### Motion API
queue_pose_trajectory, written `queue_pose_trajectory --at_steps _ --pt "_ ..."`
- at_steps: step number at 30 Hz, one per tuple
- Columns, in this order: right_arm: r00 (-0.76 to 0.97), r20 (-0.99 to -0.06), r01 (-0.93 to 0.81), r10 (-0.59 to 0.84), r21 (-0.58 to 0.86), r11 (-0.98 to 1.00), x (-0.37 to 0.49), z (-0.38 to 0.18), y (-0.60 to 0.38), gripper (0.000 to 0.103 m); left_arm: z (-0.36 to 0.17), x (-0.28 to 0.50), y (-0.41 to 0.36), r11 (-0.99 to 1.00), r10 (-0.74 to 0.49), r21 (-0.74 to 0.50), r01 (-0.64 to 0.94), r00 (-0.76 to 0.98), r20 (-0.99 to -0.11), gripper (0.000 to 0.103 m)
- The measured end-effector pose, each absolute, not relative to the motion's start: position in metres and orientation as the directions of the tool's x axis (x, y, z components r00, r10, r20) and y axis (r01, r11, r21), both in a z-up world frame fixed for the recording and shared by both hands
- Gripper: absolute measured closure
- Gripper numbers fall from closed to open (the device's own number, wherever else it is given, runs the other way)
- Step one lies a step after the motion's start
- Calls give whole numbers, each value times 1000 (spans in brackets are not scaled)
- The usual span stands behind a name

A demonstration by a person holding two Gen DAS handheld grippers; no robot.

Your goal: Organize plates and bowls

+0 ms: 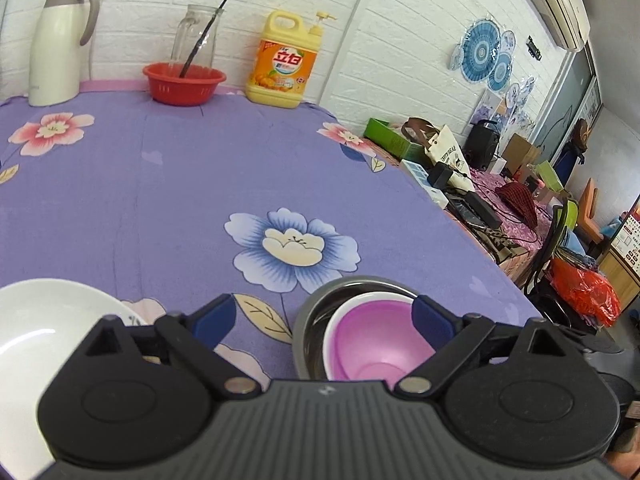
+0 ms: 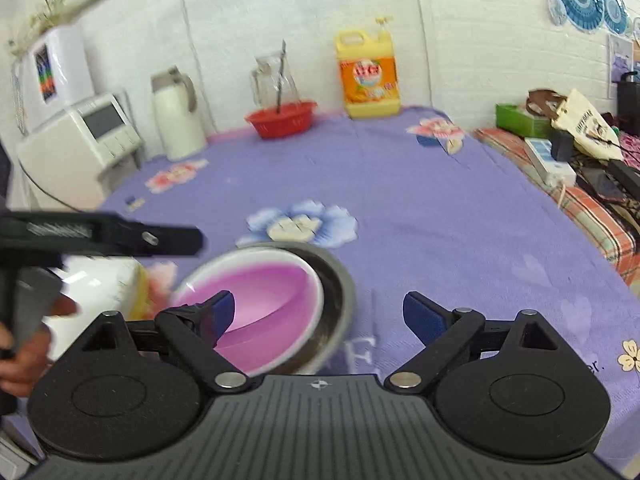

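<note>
Left wrist: pink bowl [image 1: 372, 340] nested in steel bowl [image 1: 316, 320] near tablecloth [image 1: 160, 200] edge.

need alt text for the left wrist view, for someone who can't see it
The open left gripper hovers over a purple floral tablecloth, with a pink bowl nested in a steel bowl at its right finger and a white plate at lower left. Along the far wall stand a white jug, a red basket and a yellow detergent bottle.
</note>
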State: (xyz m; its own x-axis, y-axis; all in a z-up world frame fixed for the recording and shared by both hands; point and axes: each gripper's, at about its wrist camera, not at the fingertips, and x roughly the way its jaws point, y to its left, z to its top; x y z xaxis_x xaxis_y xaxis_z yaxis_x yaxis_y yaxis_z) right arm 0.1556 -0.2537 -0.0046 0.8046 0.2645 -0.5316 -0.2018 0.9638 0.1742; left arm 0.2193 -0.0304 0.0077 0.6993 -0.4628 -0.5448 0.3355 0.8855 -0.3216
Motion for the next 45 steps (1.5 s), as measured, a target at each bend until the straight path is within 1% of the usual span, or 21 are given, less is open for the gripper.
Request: queue_pose_trajectory --at_steps 2,5,7,11,14,17,24,28,32,37,41,45 --pt "791 -559 -178 251 183 967 161 -9 -258 0 7 222 -30 885 -464 -320 338 693 -552 10" --pt "803 -521 -204 289 215 955 157 3 -261 0 5 229 -35 888 -460 -304 346 676 -575 10" --pt "810 -519 -210 274 180 961 159 8 -256 0 1 235 -42 893 -448 -274 356 654 -610 10" --pt "756 -598 -233 266 133 963 177 -5 -246 0 -7 246 -56 914 -381 -176 366 627 -679 9" --pt "729 -637 -234 252 114 965 185 -16 -241 0 -11 251 -64 917 -356 -131 377 626 -694 9" --pt "722 -648 -231 243 106 967 189 -21 -238 0 -16 254 -71 918 -342 -108 381 624 -703 9" --pt "708 -665 -218 236 112 970 194 -27 -234 0 -22 256 -78 923 -331 -106 371 619 -713 9" --pt "701 -663 -185 262 186 965 197 -33 -241 0 -23 259 -80 923 -328 -107 369 612 -719 8" --pt "716 -649 -183 257 181 966 194 -35 -239 0 -26 261 -83 923 -322 -99 372 604 -729 7" --pt "748 -614 -179 252 178 968 188 -38 -239 0 -27 264 -83 922 -331 -119 369 591 -735 6" --pt "730 -643 -150 233 182 972 192 -33 -237 0 -29 264 -83 921 -338 -131 367 584 -738 6" --pt "759 -607 -163 237 176 971 179 -28 -230 0 -26 260 -77 913 -360 -148 381 578 -732 6"
